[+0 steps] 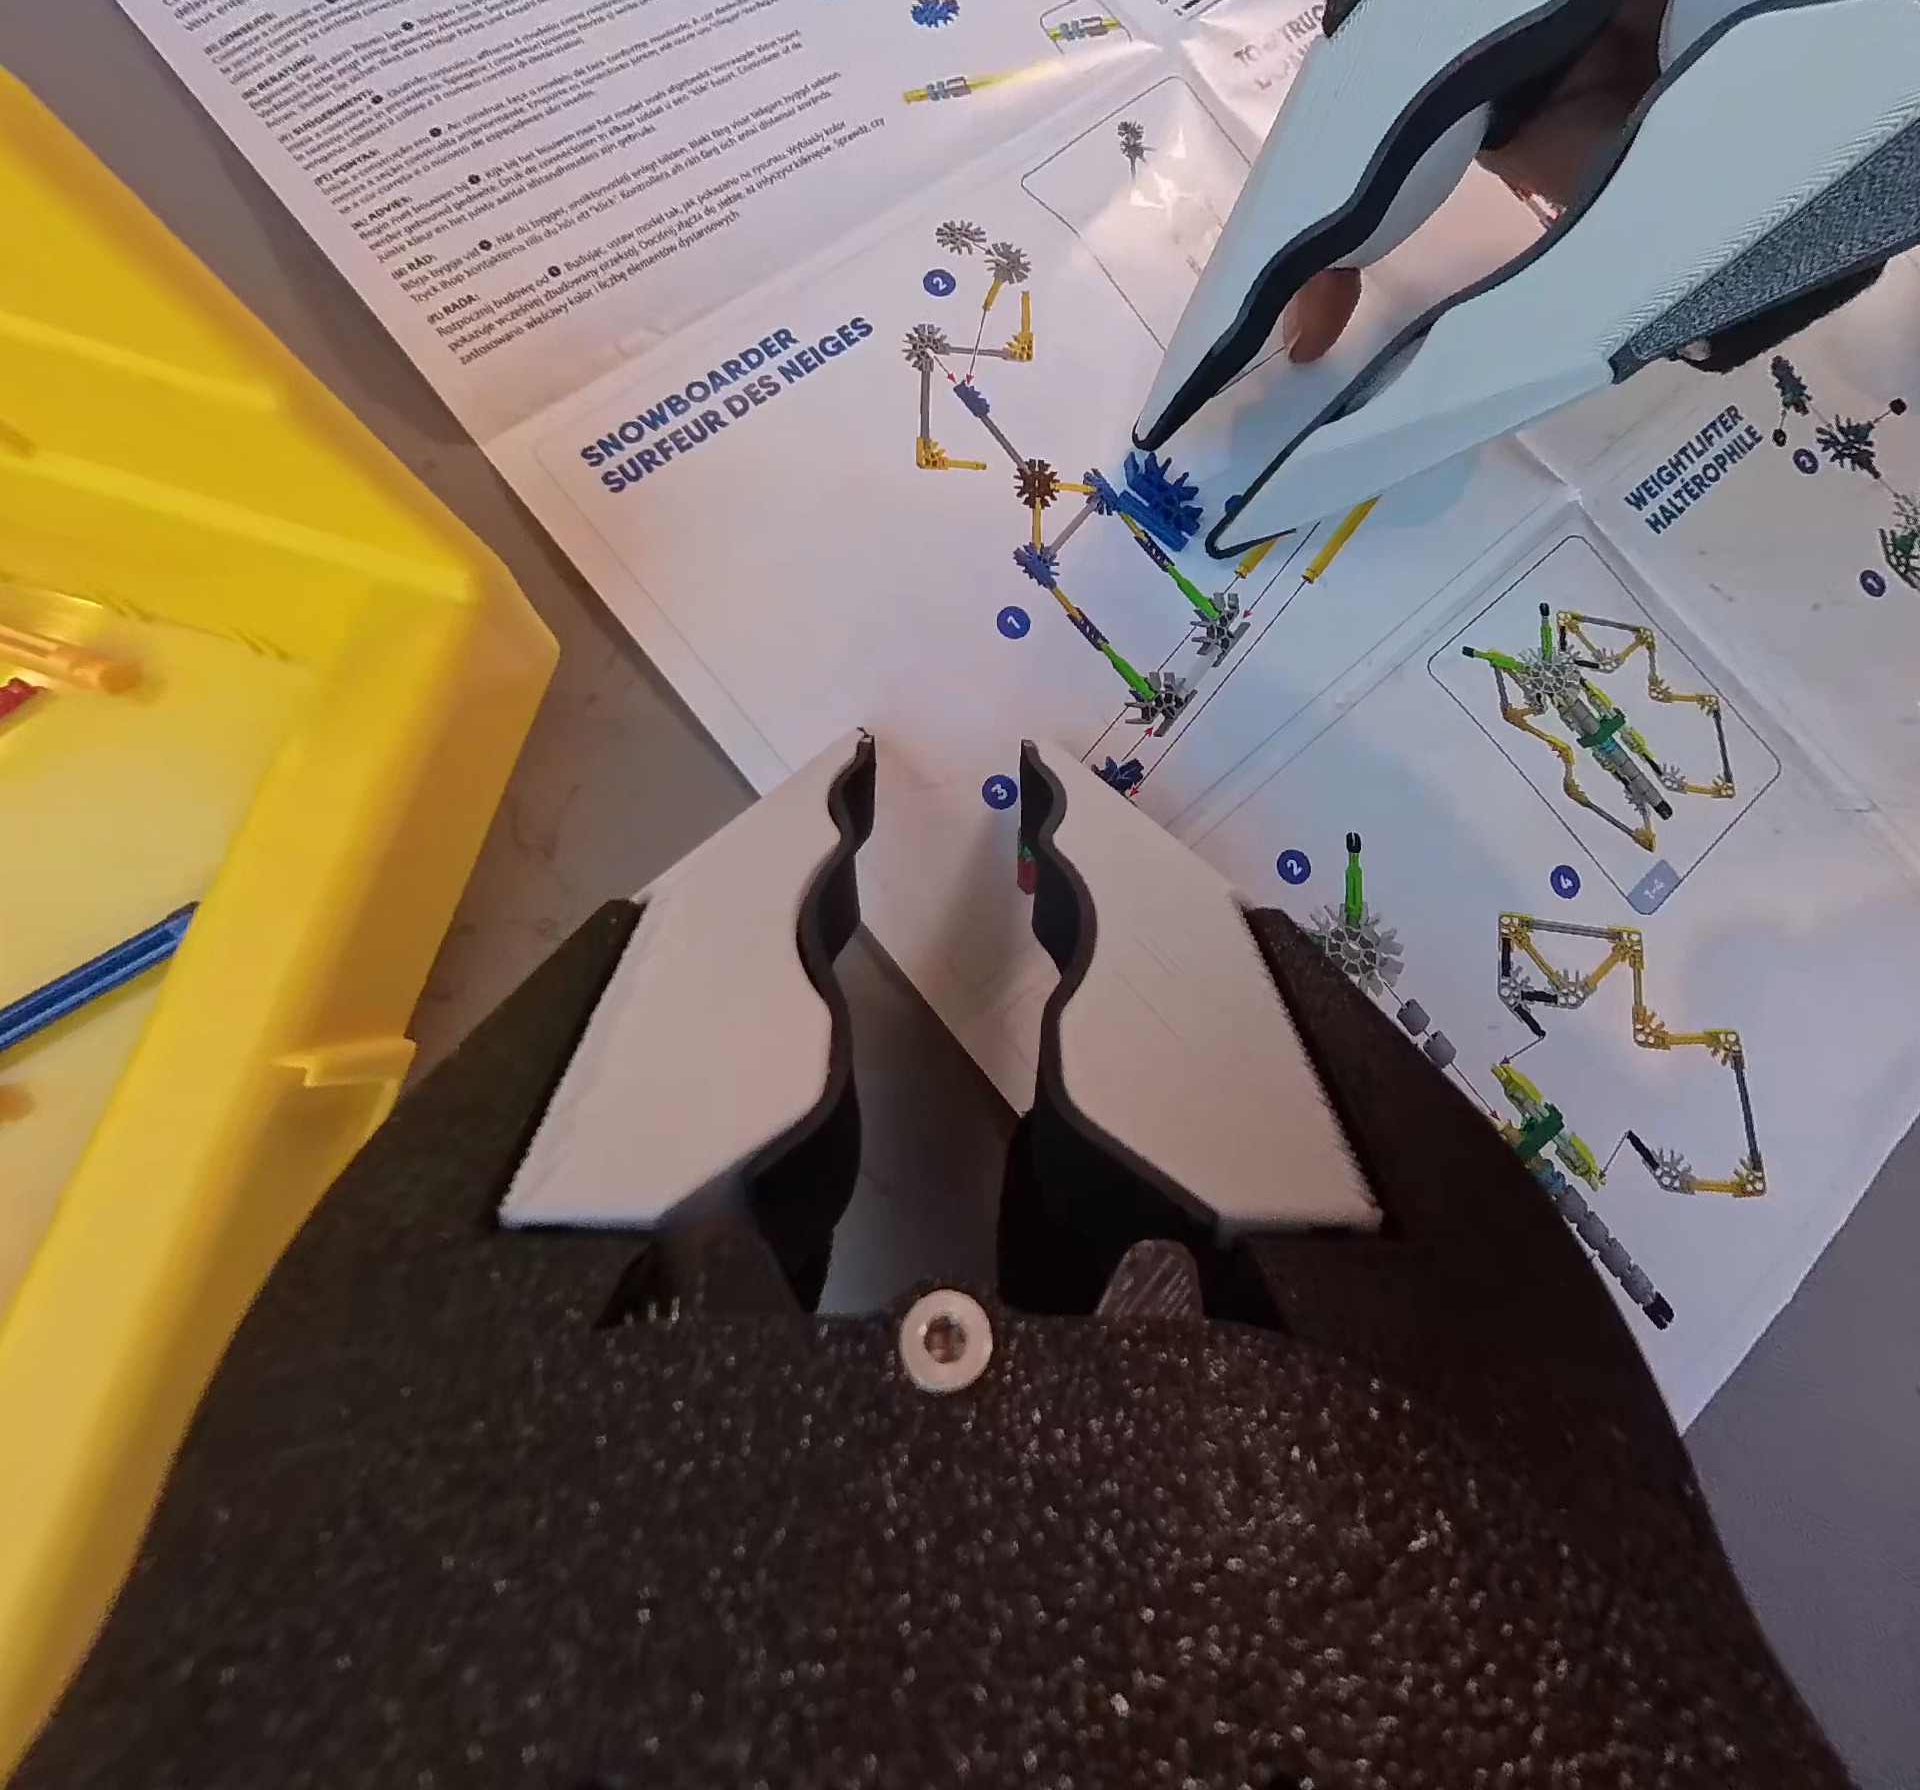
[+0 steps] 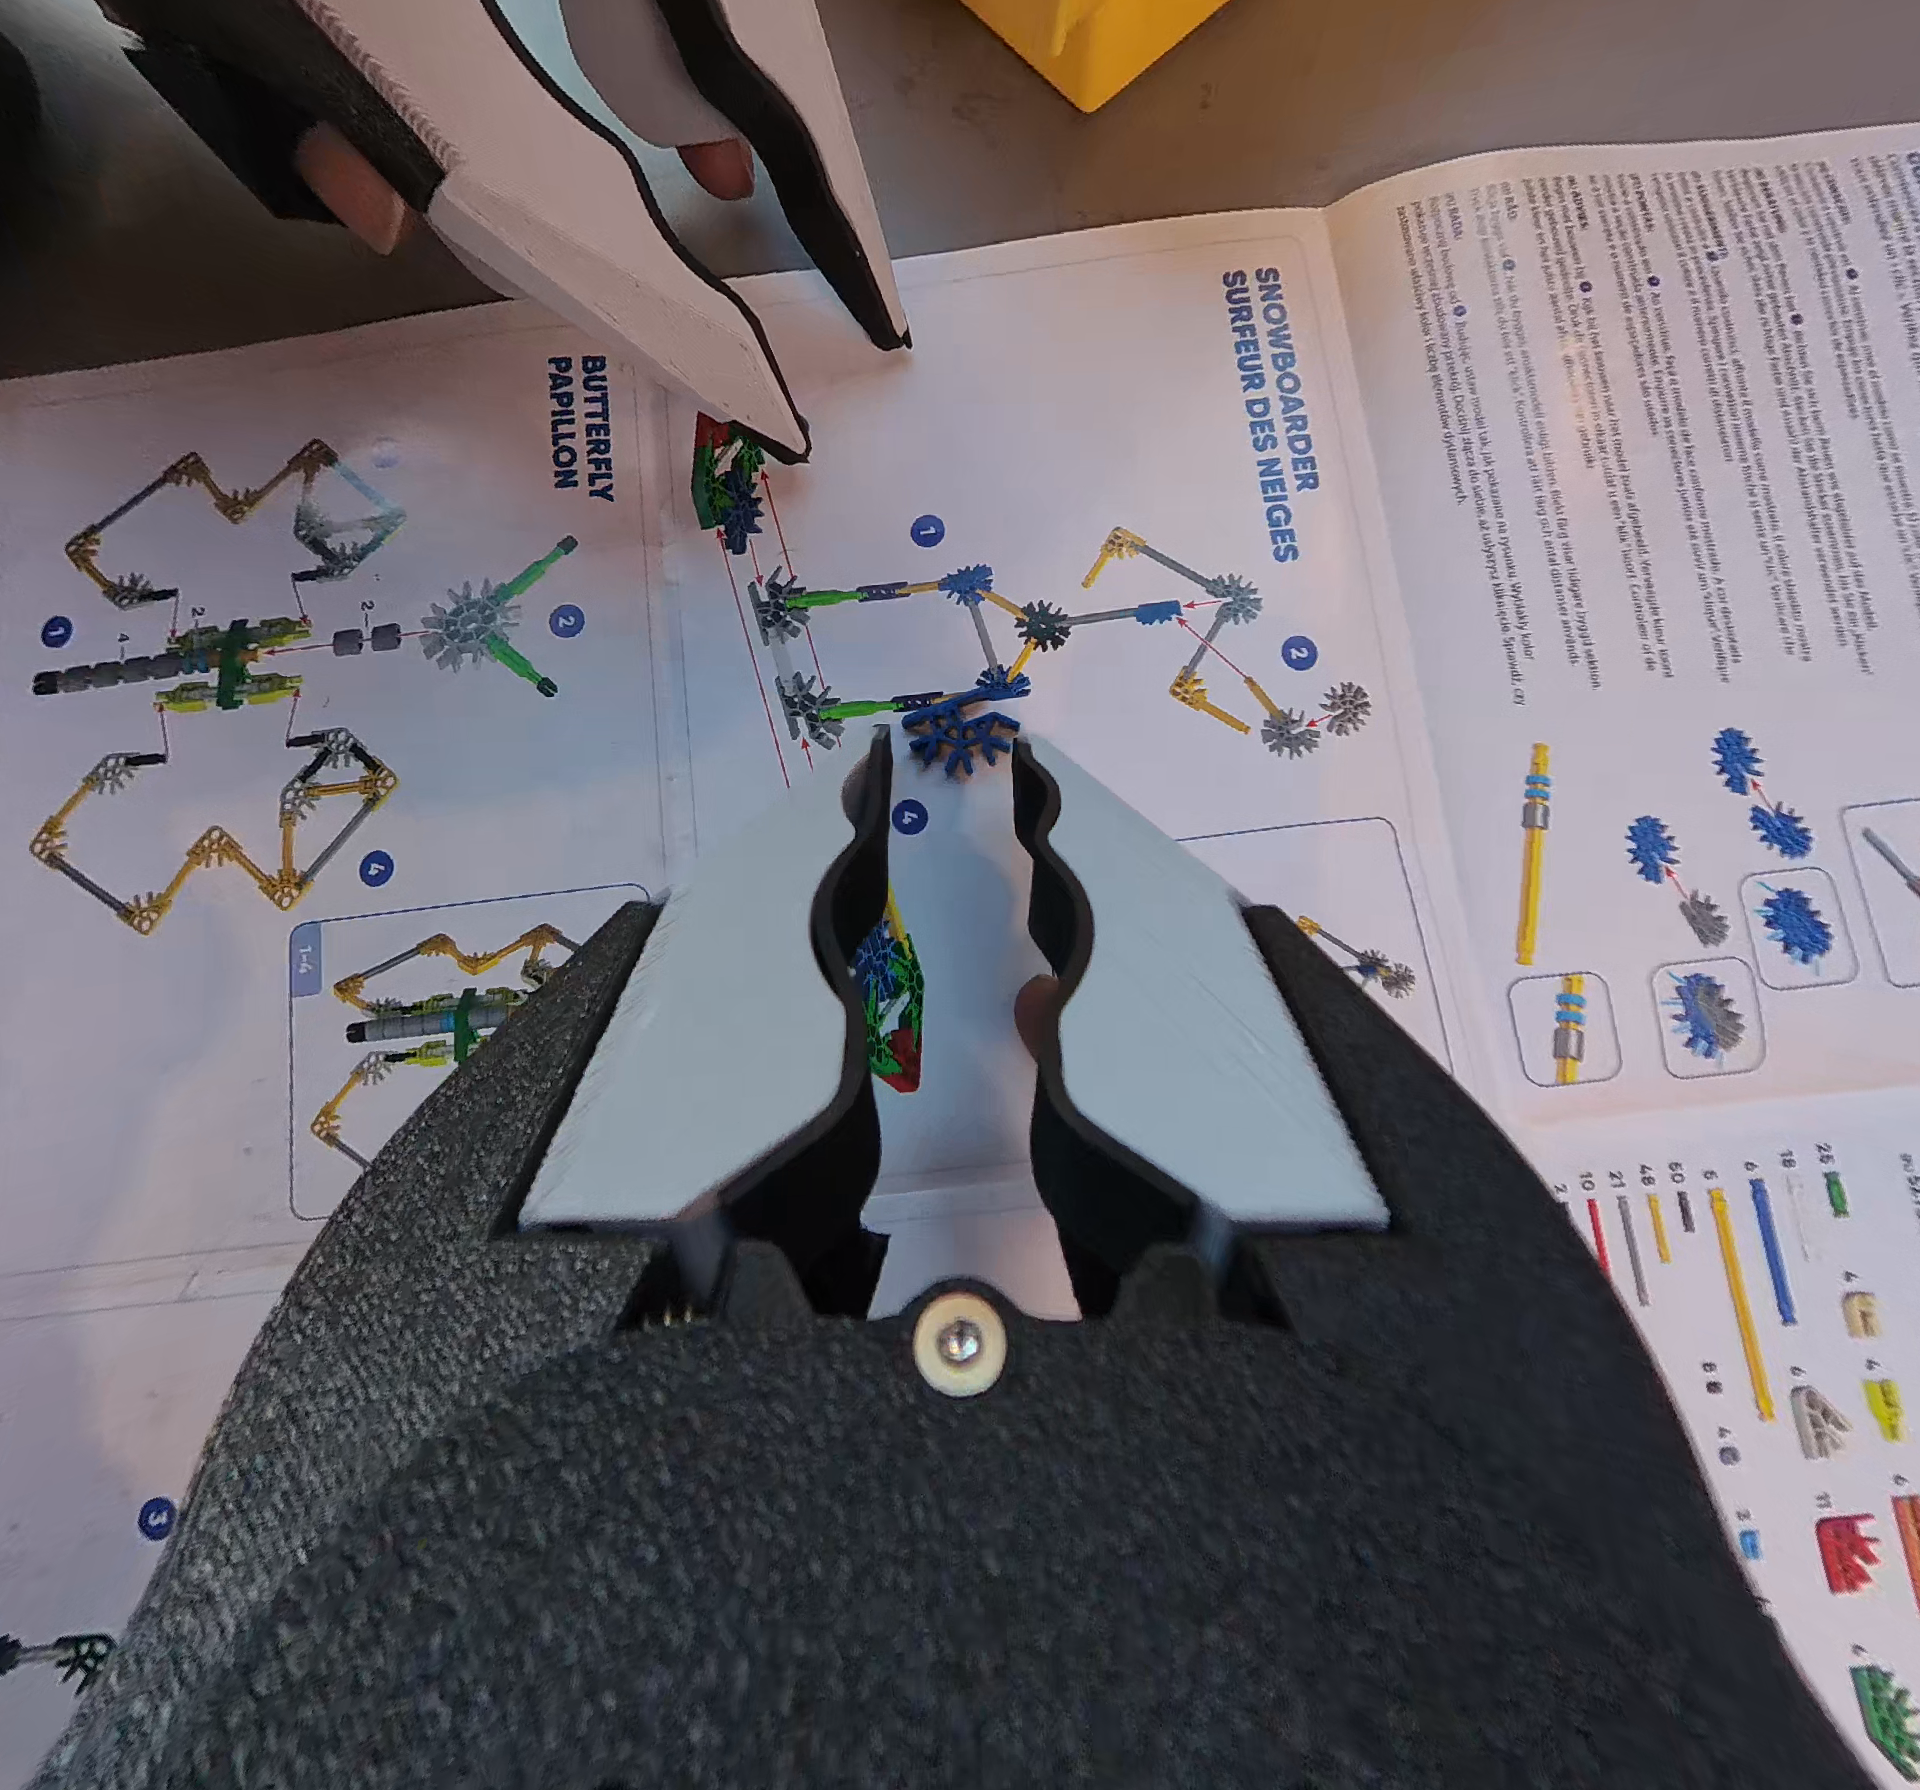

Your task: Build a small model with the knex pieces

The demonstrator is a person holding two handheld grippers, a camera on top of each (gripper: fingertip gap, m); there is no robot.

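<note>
Peering along my right gripper (image 2: 951, 743), I lose much of the instruction sheet (image 2: 1091, 410) under the dark gripper body, and the diagrams at the picture edges run off frame. A fingertip of the person holding the rig shows through the gap between the fingers. My left wrist view likewise hides the sheet's near part beneath the left gripper (image 1: 945, 753), and the bin beside it is blurred and cut off.

The blue snowflake connector (image 2: 961, 732) is a small flat plastic piece with radiating toothed spokes. It lies on the sheet right at my right gripper's tips, between them. The fingers are spread apart with the piece in the gap; I cannot tell whether either tip touches it. From the left wrist view the same connector (image 1: 1162, 499) sits between the two pointed tips of the right gripper (image 1: 1179, 493), on top of the printed figure diagram.

My left gripper hovers over the sheet near its edge, fingers spread and holding nothing, well apart from the connector.

The yellow plastic bin (image 1: 312, 660) stands on the grey table (image 1: 623, 701) just beside the sheet, left of my left gripper. Inside I make out a blue rod (image 1: 94, 971) and a yellowish rod (image 1: 62, 665), both blurred; the rest I cannot identify.
</note>
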